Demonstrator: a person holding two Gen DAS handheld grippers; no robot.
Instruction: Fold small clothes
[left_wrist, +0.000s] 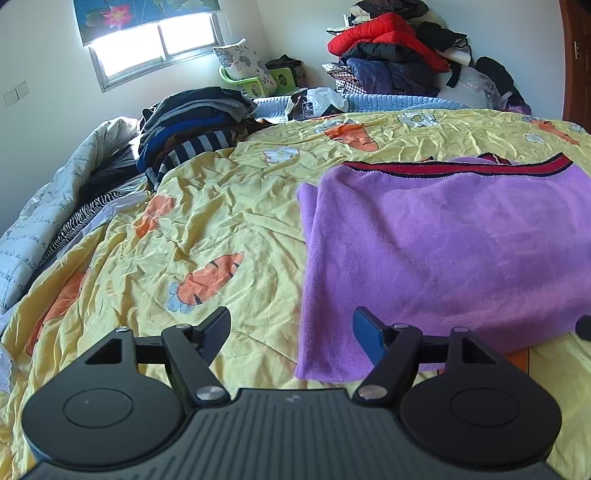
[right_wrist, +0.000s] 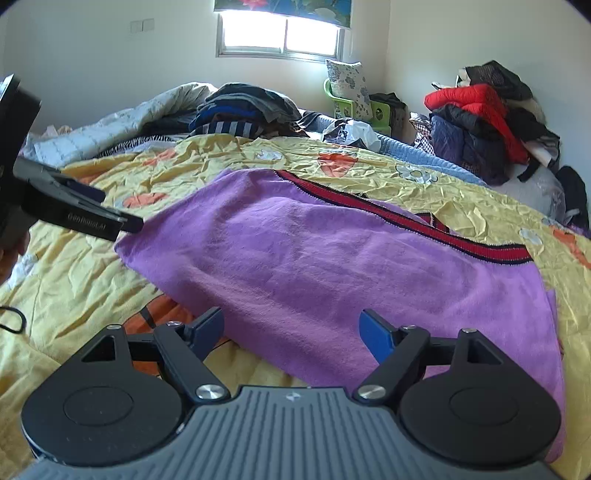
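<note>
So the fuzzy purple fleece garment with the red-and-black striped trim (right_wrist: 332, 266) lies folded flat on the wrinkled yellow carrot-print bedsheet (left_wrist: 221, 221). Both grippers are spread wide with nothing in them: the left gripper (left_wrist: 291, 328) at its near left corner, the right gripper (right_wrist: 291, 326) over its near edge. A stack of dark folded clothes (left_wrist: 192, 118) sits further back on the bed.

L gripper (left_wrist: 291, 332) fingers apart, empty, R gripper (right_wrist: 293, 332) same
</note>
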